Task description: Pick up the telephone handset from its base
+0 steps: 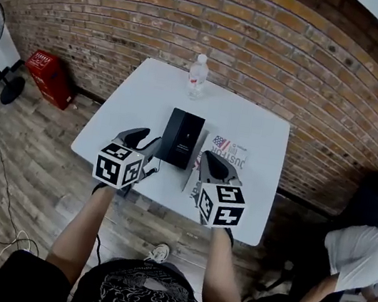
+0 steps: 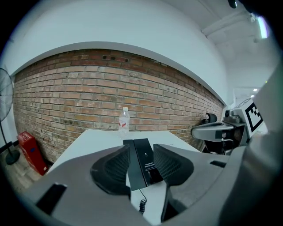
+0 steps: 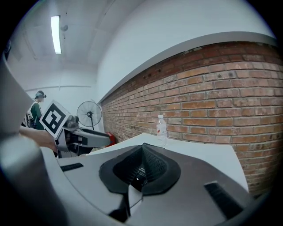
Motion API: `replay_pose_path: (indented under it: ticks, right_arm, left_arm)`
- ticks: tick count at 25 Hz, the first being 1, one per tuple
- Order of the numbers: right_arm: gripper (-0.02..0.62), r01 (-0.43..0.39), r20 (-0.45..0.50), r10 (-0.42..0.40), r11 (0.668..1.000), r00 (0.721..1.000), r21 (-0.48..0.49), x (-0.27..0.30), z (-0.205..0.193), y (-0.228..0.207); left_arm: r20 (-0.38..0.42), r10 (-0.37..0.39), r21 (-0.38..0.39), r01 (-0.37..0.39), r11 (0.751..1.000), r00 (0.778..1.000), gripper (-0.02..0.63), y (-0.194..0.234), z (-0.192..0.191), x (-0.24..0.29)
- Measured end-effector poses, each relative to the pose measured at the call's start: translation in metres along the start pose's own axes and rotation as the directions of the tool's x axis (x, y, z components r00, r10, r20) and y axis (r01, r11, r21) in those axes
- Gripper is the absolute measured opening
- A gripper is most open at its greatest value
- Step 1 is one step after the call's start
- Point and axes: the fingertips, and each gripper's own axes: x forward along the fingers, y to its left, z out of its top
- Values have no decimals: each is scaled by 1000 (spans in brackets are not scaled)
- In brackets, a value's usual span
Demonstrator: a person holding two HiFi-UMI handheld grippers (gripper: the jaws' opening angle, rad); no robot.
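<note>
From the head view, the black telephone (image 1: 180, 138) lies flat in one piece at the middle of the white tabletop (image 1: 251, 125), between your two grippers. Your left tongs (image 1: 144, 142) sit just beside its lower left corner, and your right tongs (image 1: 210, 163) are over a printed booklet (image 1: 223, 151) that lies against the phone's right edge. A water bottle (image 1: 198, 76) stands near the far edge, well apart from the phone, with bare tabletop between them. The near edge runs just under both grippers. Off the left edge there is open floor out to a red box (image 1: 48, 77) by the brick wall (image 1: 281, 40), and a person (image 1: 350, 262) crouches at the lower right of the frame. In the left gripper view, the left tongs (image 2: 141, 152) stand wide apart with nothing gripped. The telephone (image 2: 143, 162) shows in the gap between them, and its coiled cord (image 2: 141, 205) trails toward the bottom of the frame. The bottle (image 2: 124, 121) stands beyond it at the far edge, and bare tabletop (image 2: 97, 140) opens to the left. In the right gripper view, the right tongs (image 3: 142, 152) are pressed together at the tips and hold nothing. The bottle (image 3: 162, 128) stands ahead of them, with bare tabletop (image 3: 201, 150) running to the right-hand edge.
</note>
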Motion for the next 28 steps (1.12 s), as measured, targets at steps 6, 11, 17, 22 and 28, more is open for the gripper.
replay_pose_path:
  ticks: [6,11,17,22,28]
  right_arm:
    - [2,-14,-4,14,1000,1000,16,10,-1,-5]
    - [2,4,-2,-3,1000,1000,31,13,-2,-5]
    - [2,54,-14,-53,998,998,40,28,-4,2]
    - [2,133,-35,-132,989,991,61,43,-2,8]
    - [2,235,-70,-230,969,971,76,55,-6,11]
  left_arm:
    - [-40,-116,-56,114,992,992,147,3,-6,23]
    - [-50,-214,-129,206,970,976,147,15,-16,36]
    - [-85,-299,-221,274,936,951,147,43,-40,54]
    - [-141,-433,-289,381,878,890,147,54,-59,76]
    - [-157,-561,-368,479,797,813,147,59,-70,99]
